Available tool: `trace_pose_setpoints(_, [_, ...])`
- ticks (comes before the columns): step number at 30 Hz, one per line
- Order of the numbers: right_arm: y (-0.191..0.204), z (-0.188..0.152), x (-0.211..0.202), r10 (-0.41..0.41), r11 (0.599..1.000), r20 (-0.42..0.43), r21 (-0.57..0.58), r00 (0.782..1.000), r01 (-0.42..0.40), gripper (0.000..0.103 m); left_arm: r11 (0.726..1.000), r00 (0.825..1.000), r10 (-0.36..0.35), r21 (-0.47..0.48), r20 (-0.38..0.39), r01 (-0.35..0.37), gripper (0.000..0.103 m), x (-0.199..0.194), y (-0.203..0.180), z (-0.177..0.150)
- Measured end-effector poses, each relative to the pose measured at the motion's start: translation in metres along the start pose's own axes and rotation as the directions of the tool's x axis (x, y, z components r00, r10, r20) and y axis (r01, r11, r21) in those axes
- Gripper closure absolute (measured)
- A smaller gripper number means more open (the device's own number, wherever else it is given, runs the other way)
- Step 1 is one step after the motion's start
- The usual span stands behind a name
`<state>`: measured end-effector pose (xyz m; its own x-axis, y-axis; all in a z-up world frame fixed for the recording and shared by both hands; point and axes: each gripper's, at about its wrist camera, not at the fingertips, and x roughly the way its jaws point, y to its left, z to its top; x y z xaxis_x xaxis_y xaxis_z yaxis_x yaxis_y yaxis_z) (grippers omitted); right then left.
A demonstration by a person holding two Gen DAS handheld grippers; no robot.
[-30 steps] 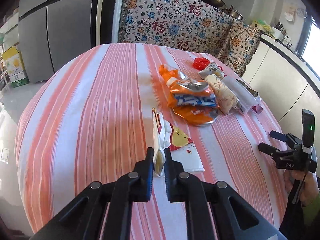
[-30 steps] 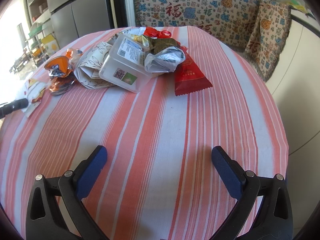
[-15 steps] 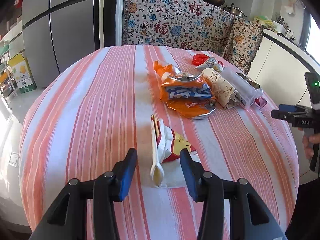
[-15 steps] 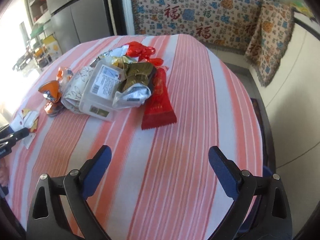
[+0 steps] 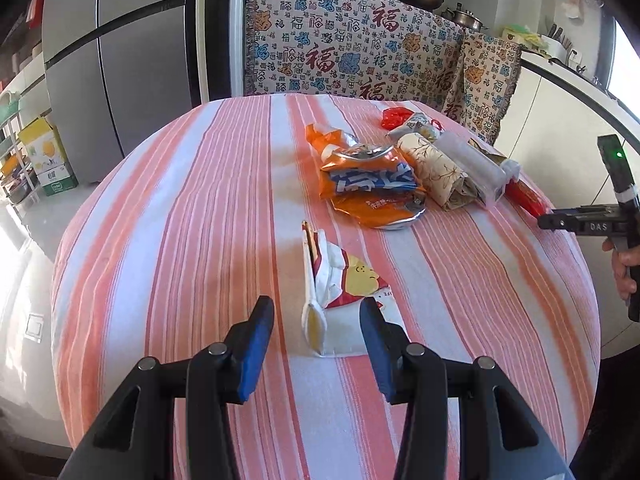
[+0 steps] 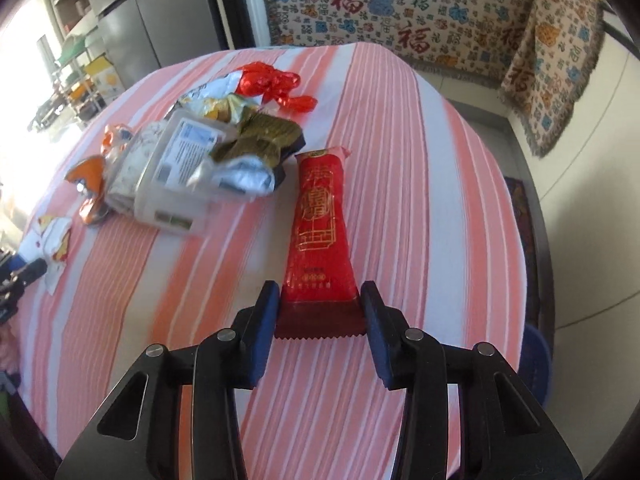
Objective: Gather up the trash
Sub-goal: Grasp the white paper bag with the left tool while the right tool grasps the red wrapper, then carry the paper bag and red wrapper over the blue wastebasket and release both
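You are holding the left gripper tilted down over the striped table, its jaws standing apart with a gap on each side of the white wrapper, which is lying loose between them, crumpled, with a yellow cartoon print. You are pointing the right gripper steeply down; its jaws are closing around the near, serrated end of the red packet, and the pads are sitting right at its edges, though a firm squeeze cannot be told. The packet is lying flat, long and glossy with gold print. Beside it, the clear box is sitting in the trash heap, its contents hidden by a label. Your right hand is gripping the handle at the table's edge.
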<state>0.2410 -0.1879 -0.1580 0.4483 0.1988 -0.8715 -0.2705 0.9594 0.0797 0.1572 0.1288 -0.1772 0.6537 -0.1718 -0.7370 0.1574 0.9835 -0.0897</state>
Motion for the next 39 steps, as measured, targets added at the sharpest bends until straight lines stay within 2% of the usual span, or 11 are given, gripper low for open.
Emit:
trace_pose_setpoints(4, [0.013,-0.038,-0.021,0.036,0.999,-0.037,-0.026,0.999,-0.037,0.059,1.000,1.000,-0.005,0.024,-0.003,0.005,0.058,-0.002,-0.006,-0.005])
trace_pose_setpoints(6, [0.015,-0.042,-0.025,0.036,0.999,-0.048,-0.031,0.998,-0.038,0.058,1.000,1.000,-0.004,0.031,-0.008,0.005,0.058,0.000,-0.007,-0.006])
trace_pose_setpoints(10, [0.013,-0.034,-0.026,0.019,0.999,-0.056,-0.044,0.998,-0.022,0.031,1.000,1.000,-0.018,0.006,-0.007,0.018,0.057,-0.001,-0.004,0.000])
trace_pose_setpoints(16, [0.016,-0.004,-0.018,0.007,0.998,-0.087,-0.067,0.996,-0.013,0.030,0.999,0.999,-0.031,-0.016,-0.009,0.031,0.058,-0.002,0.002,0.014])
trace_pose_setpoints(21, [0.017,0.014,-0.004,-0.001,0.997,-0.127,-0.075,0.992,-0.008,0.031,1.000,0.999,0.001,-0.004,-0.052,-0.001,0.058,0.006,-0.003,0.021])
trace_pose_setpoints(24, [0.021,0.018,0.003,-0.008,0.995,-0.151,-0.098,0.989,-0.007,0.033,1.000,0.998,0.022,0.016,-0.067,-0.021,0.066,0.008,-0.007,0.019])
trace_pose_setpoints(26, [0.022,0.017,0.005,-0.018,0.994,-0.159,-0.110,0.987,0.000,0.038,0.999,0.996,0.031,0.020,-0.080,-0.030,0.083,0.010,-0.007,0.017])
trace_pose_setpoints(27, [0.023,0.016,0.004,-0.017,0.994,-0.157,-0.111,0.987,0.000,0.057,0.999,0.996,0.032,0.015,-0.086,-0.031,0.089,0.011,-0.006,0.017])
trace_pose_setpoints(28, [0.022,0.015,0.003,-0.016,0.994,-0.149,-0.106,0.989,0.000,0.085,1.000,0.995,0.028,0.008,-0.092,-0.027,0.093,0.012,-0.005,0.016])
trace_pose_setpoints(33, [0.016,0.012,-0.016,0.003,0.998,-0.089,-0.069,0.996,-0.009,0.091,1.000,0.996,0.004,-0.012,-0.084,-0.005,0.094,0.006,-0.006,0.017])
trace_pose_setpoints(39, [0.007,0.003,-0.041,0.064,0.998,-0.020,-0.018,0.998,-0.065,0.093,0.999,0.999,-0.030,0.025,-0.043,0.032,0.094,-0.013,-0.034,0.024])
